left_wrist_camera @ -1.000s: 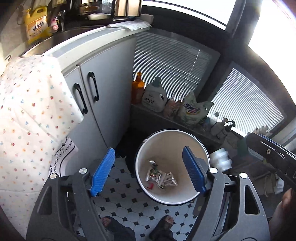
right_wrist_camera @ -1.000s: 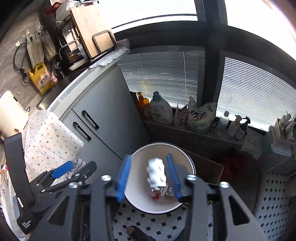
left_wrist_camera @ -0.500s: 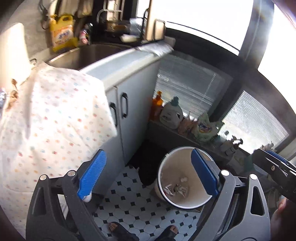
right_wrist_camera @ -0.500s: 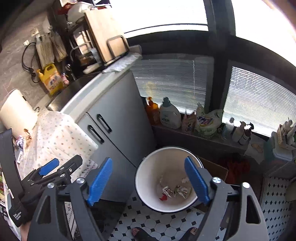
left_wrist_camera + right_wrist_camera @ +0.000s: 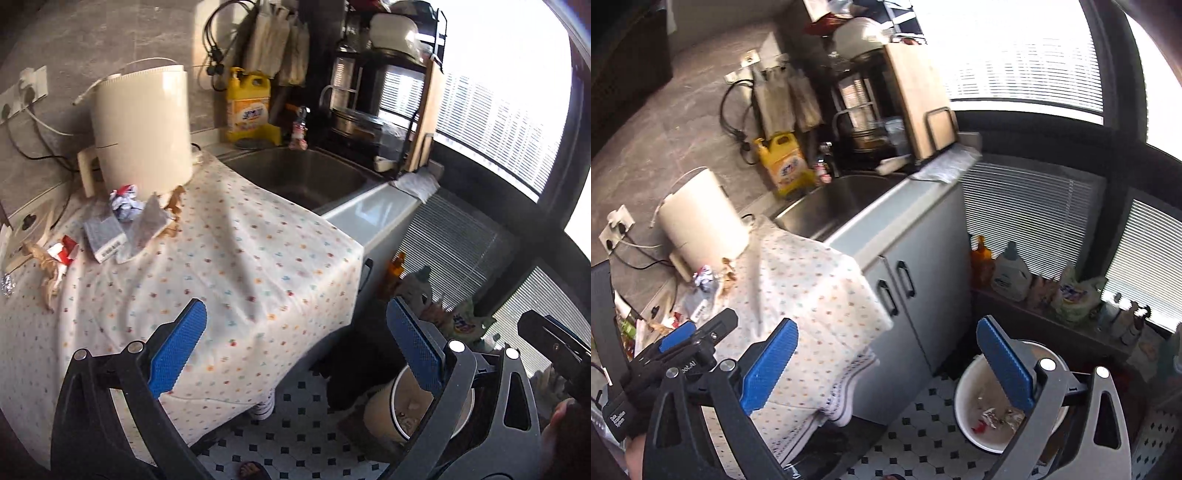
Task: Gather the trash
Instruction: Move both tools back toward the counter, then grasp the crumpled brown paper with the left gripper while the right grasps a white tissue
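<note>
White bin (image 5: 964, 398) stands on tiled floor; crumpled foil wrappers (image 5: 999, 415) lie inside. Crumpled paper (image 5: 125, 203), grey packet (image 5: 103, 236), brown scraps (image 5: 48, 266), possibly peel, are scattered on dotted cloth (image 5: 240, 266).

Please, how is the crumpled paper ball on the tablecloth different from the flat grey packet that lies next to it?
The crumpled paper ball is scrunched into a rounded lump; the grey packet lies flat and rectangular. The ball is white with blue and red print; the packet is plain grey with a white label strip. The ball sits close to the white appliance; the packet lies further from it. Both rest on the dotted tablecloth, not yet collected.
</note>
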Demonstrator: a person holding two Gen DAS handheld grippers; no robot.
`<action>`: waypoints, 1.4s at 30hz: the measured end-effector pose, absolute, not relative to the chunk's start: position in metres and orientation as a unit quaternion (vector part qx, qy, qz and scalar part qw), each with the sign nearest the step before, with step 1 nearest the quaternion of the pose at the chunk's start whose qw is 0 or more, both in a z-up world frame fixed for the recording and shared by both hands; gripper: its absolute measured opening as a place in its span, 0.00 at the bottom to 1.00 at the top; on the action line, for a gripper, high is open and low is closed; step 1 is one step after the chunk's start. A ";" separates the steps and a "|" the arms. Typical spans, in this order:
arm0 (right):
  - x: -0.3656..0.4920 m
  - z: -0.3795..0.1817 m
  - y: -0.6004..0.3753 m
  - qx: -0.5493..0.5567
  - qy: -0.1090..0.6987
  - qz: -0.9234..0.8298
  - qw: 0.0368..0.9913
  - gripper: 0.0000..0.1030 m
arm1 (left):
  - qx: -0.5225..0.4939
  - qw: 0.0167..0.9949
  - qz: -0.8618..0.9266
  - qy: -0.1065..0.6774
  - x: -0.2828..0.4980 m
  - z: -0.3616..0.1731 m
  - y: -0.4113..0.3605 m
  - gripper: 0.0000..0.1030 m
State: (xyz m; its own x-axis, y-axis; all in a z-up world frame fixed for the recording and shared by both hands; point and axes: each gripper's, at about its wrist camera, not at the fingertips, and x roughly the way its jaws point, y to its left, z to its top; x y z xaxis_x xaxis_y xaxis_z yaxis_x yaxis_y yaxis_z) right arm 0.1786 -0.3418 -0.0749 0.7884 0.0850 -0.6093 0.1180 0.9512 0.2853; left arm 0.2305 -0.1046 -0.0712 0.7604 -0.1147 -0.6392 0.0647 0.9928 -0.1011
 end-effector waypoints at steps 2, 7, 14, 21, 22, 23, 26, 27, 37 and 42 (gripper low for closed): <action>0.184 -0.068 -0.325 0.151 0.320 0.007 0.935 0.92 | -0.047 0.939 -0.029 0.338 0.229 -0.064 -0.084 0.94; 0.200 -0.057 -0.283 0.142 0.318 0.054 0.936 0.92 | -0.062 0.945 0.025 0.319 0.216 -0.047 -0.037 0.94; 0.217 -0.046 -0.216 0.120 0.310 0.115 0.936 0.92 | -0.072 0.947 0.090 0.300 0.195 -0.033 0.024 0.94; 0.229 -0.046 -0.156 0.101 0.313 0.159 0.931 0.92 | -0.091 0.946 0.129 0.282 0.183 -0.027 0.078 0.94; 0.230 -0.046 -0.148 0.096 0.313 0.165 0.930 0.92 | -0.093 0.946 0.133 0.280 0.182 -0.027 0.084 0.94; 0.230 -0.046 -0.140 0.092 0.314 0.170 0.930 0.92 | -0.095 0.946 0.138 0.277 0.180 -0.028 0.092 0.94; 0.234 -0.047 -0.117 0.080 0.320 0.184 0.926 0.92 | -0.104 0.946 0.147 0.269 0.177 -0.030 0.111 0.94; 0.236 -0.047 -0.109 0.074 0.322 0.187 0.925 0.92 | -0.108 0.946 0.150 0.266 0.176 -0.031 0.118 0.94; 0.258 -0.054 -0.060 0.032 0.332 0.181 0.925 0.91 | -0.147 0.945 0.153 0.248 0.183 -0.058 0.174 0.94; 0.273 -0.061 -0.047 0.027 0.341 0.171 0.924 0.85 | -0.153 0.941 0.160 0.257 0.204 -0.075 0.194 0.94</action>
State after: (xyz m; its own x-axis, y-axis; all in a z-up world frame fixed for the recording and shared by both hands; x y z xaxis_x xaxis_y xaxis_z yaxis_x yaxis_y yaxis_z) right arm 0.2735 -0.0469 -0.0606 0.7087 0.3343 -0.6213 -0.2972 0.9401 0.1669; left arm 0.2042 0.1939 -0.0752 0.8160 0.2230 -0.5333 -0.3806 0.9017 -0.2053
